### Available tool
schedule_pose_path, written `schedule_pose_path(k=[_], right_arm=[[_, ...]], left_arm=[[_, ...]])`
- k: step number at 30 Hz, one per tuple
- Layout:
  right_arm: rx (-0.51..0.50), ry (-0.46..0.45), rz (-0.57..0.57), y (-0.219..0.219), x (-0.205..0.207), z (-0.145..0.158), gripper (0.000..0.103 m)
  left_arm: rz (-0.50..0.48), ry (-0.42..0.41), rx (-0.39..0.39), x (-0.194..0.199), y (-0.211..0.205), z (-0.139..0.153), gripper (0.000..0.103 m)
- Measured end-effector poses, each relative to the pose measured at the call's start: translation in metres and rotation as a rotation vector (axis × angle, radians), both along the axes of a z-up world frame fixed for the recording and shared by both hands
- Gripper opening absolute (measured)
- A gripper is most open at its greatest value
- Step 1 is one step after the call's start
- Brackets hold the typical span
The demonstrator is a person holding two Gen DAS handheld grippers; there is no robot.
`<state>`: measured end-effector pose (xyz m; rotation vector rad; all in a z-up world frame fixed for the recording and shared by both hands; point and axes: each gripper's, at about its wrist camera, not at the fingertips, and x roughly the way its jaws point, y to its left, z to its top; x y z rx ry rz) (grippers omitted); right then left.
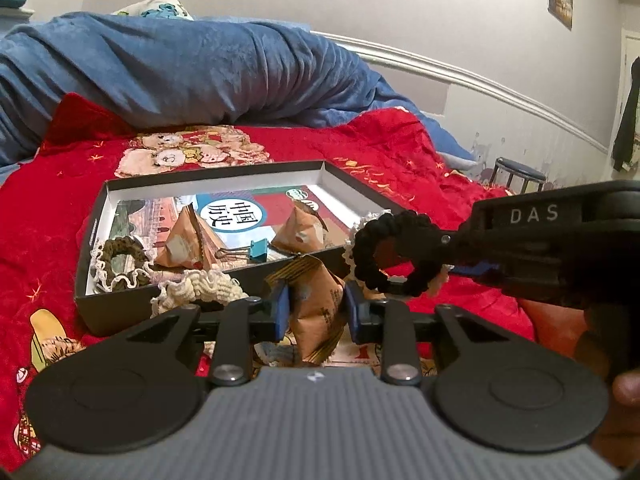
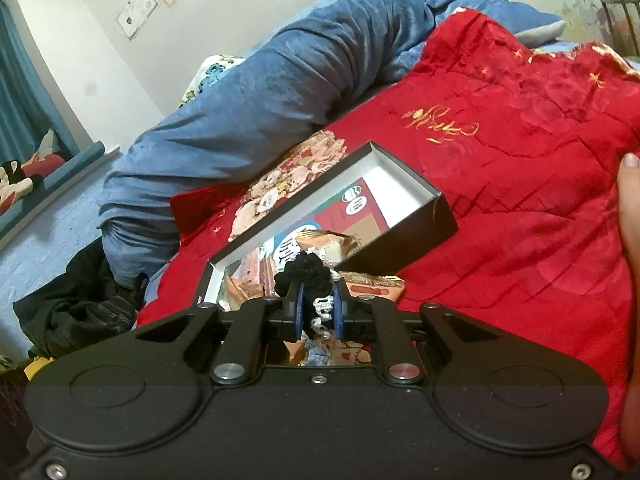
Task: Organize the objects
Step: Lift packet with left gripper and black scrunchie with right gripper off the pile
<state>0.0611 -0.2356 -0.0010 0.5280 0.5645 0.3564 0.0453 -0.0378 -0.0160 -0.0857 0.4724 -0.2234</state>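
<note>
A shallow black box [image 1: 96,216] lies on the red blanket. It holds two brown pyramid packets [image 1: 188,240], a blue binder clip [image 1: 258,250], an olive scrunchie [image 1: 120,264] and a printed card. My left gripper [image 1: 316,308] is shut on a brown packet [image 1: 320,308] just in front of the box's near wall. My right gripper [image 2: 316,308] is shut on a black scrunchie with white lace [image 2: 310,280]. In the left wrist view the black scrunchie [image 1: 384,252] hangs over the box's near right corner. A cream scrunchie [image 1: 200,288] lies against the box's front wall.
A rolled blue blanket [image 1: 180,76] lies behind the box. The box also shows in the right wrist view [image 2: 416,236], with an orange packet [image 2: 372,284] beside its near wall. A stool [image 1: 516,172] stands by the far wall. Dark clothes [image 2: 80,316] lie at the bed's left edge.
</note>
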Motion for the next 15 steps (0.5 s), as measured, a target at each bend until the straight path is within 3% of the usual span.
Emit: schedule_pose_path(k=[15], right_arm=[[-0.003,-0.074,0.005,0.010,-0.011,0.024,0.015]], left_arm=[[0.033,-0.075,-0.033,-0.006,0.009,0.018,0.032]])
